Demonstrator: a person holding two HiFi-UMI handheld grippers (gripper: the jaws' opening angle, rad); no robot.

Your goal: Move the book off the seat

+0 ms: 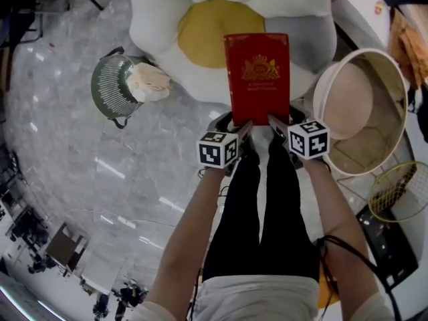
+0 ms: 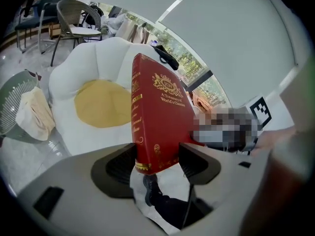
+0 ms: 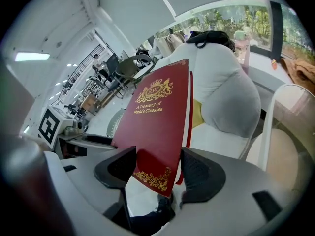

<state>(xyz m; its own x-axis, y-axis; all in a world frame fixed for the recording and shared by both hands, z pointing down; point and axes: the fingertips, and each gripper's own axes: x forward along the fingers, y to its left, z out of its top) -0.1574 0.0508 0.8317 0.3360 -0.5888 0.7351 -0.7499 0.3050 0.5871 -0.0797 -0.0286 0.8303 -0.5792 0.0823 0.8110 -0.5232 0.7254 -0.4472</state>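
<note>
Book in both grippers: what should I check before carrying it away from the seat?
1. Left gripper shut on the book's lower spine corner: ok.
2. Right gripper shut on the other lower corner: ok.
3. Book held upright, off the seat: ok.
4. Grip depth: not ok; both grippers hold only the bottom edge, so the book may tip.
5. Set-down spot: cannot tell; the green basket holds a cloth, and a round tub stands at the right.

Bright even daylight, glare streaks on the glossy floor (image 1: 100, 172), fisheye bending with dark corners, mosaic patch.
</note>
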